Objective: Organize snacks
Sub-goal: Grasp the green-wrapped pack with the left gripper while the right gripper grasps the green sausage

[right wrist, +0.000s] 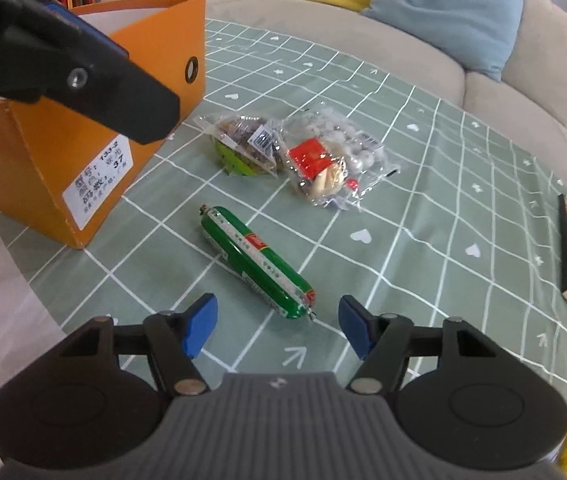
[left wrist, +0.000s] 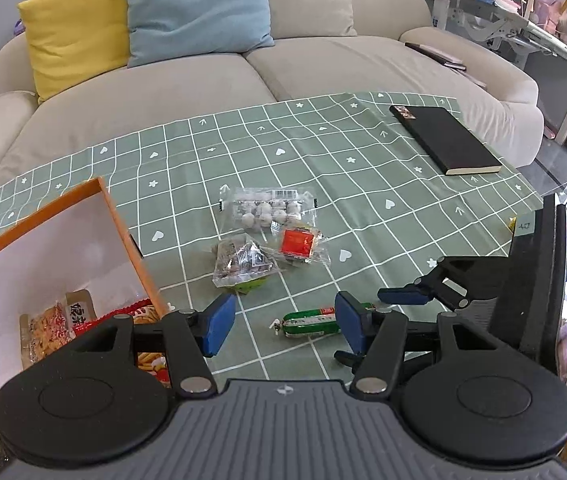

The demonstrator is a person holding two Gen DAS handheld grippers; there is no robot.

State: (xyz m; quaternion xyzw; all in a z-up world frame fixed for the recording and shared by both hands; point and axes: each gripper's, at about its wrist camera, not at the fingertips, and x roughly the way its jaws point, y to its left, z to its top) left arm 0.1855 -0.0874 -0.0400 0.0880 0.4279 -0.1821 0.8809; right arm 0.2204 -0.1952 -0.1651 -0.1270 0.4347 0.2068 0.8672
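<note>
An orange box (right wrist: 95,152) is seen on the left of the green checked tabletop (right wrist: 423,240), with snack packs (left wrist: 59,328) inside it. The left gripper (left wrist: 279,324) is held beside the box, its jaws spread with nothing pinched. A green sausage (right wrist: 257,262) is laid flat in the middle, just in front of the right gripper (right wrist: 277,326), whose jaws are spread and not touching it. Three clear snack bags (right wrist: 315,160) are piled behind the sausage. A black book (left wrist: 445,140) is seen far right.

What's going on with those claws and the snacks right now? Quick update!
Both grippers open, empty: left, right. Green sausage just ahead of right gripper. Orange box part filled. Nothing blocking.
</note>
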